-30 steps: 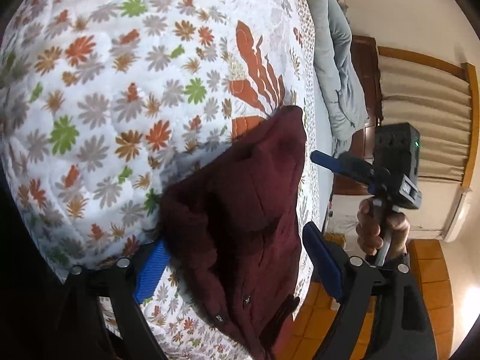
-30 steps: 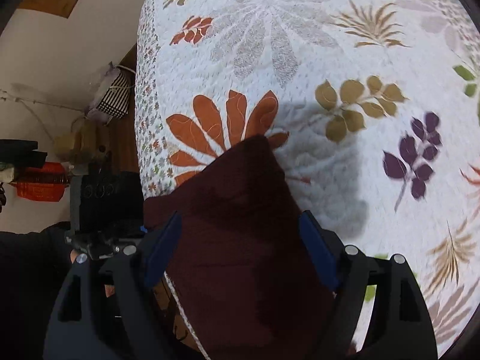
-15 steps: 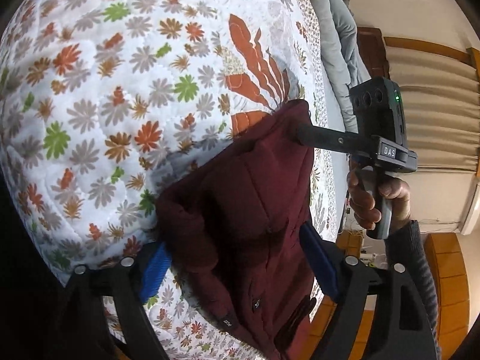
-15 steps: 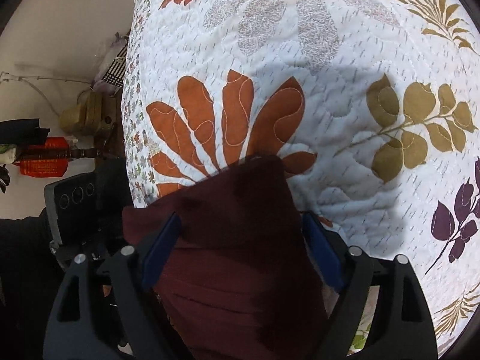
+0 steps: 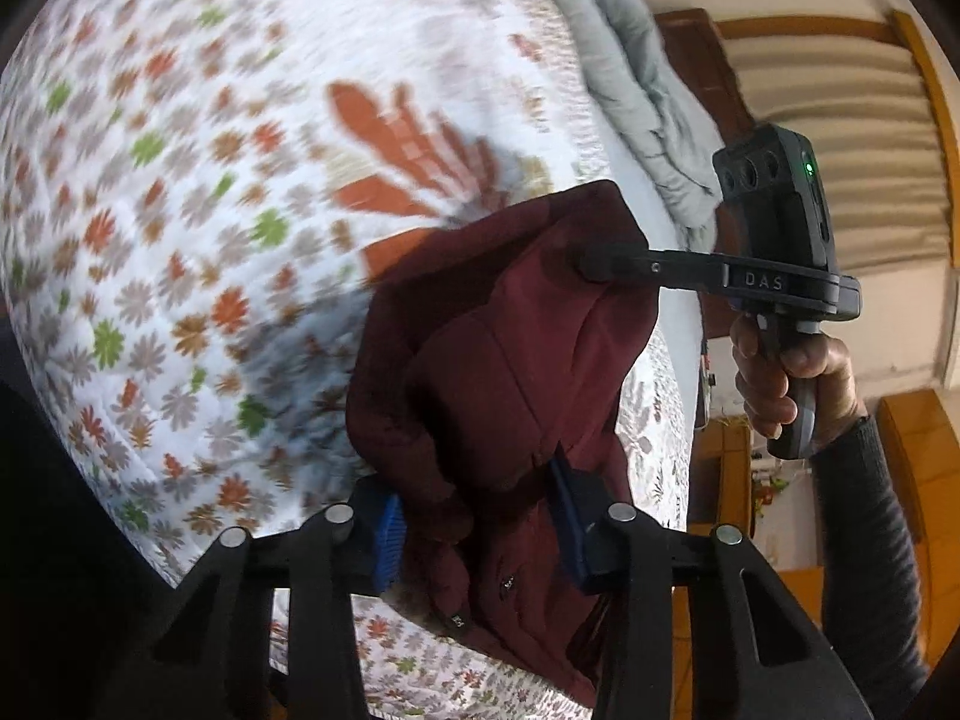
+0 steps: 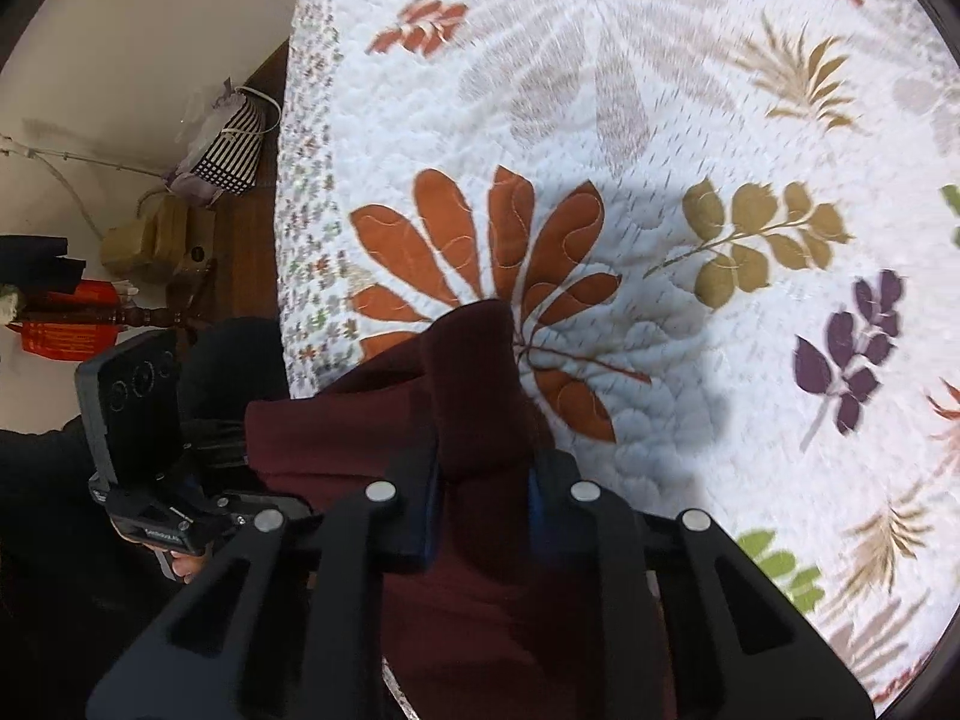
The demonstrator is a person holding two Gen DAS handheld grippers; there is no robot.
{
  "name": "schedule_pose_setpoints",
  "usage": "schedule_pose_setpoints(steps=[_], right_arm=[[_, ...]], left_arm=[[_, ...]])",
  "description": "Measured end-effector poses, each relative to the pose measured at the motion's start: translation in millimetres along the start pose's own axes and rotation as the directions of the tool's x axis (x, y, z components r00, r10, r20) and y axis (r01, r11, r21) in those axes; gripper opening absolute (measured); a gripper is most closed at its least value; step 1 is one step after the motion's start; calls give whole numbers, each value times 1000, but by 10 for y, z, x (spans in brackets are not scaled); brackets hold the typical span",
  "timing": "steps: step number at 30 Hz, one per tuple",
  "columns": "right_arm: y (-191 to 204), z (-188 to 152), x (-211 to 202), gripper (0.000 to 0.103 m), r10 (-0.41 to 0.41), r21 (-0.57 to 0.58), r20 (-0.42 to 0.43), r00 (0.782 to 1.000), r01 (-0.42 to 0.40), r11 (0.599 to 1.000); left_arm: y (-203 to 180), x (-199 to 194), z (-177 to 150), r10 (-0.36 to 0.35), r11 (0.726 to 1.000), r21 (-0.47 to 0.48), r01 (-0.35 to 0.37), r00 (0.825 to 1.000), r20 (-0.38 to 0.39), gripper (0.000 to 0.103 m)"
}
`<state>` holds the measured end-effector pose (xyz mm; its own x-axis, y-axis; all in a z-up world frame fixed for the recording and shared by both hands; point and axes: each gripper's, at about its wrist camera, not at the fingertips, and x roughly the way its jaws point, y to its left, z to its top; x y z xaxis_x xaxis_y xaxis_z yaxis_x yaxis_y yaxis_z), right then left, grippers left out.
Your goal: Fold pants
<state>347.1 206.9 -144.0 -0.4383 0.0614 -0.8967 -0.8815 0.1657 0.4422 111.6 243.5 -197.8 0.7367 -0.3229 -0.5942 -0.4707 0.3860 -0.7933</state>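
White floral quilt (image 5: 198,192) covers the bed, leaf prints on the right wrist view's side (image 6: 690,138); left wrist view is motion-blurred. Grey blanket (image 5: 648,96) bunched along the quilt's far edge. Maroon pants (image 5: 510,360) lie at the quilt edge, partly lifted and bunched, cloth hanging over the side. Left gripper (image 5: 480,522) clamped on a thick fold of the pants, blue pads pressing the fabric from both sides. Right gripper (image 6: 483,504) pinched tight on another fold of the pants (image 6: 480,396); seen from the left wrist (image 5: 606,261) its tip sits on the upper corner of the cloth. Striped bag (image 6: 234,150) off the bed, contents probably cloth, unclear.
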Motion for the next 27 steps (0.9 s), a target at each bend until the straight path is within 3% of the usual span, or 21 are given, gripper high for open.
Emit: schedule_pose_setpoints(steps=[13, 27], right_arm=[[339, -602, -839, 20, -122, 44, 157, 980, 117, 992], [701, -1262, -1482, 20, -243, 98, 292, 925, 224, 970]], left_arm=[[-822, -195, -111, -58, 977, 208, 49, 998, 39, 38], [-1471, -383, -365, -108, 921, 380, 84, 993, 43, 38]])
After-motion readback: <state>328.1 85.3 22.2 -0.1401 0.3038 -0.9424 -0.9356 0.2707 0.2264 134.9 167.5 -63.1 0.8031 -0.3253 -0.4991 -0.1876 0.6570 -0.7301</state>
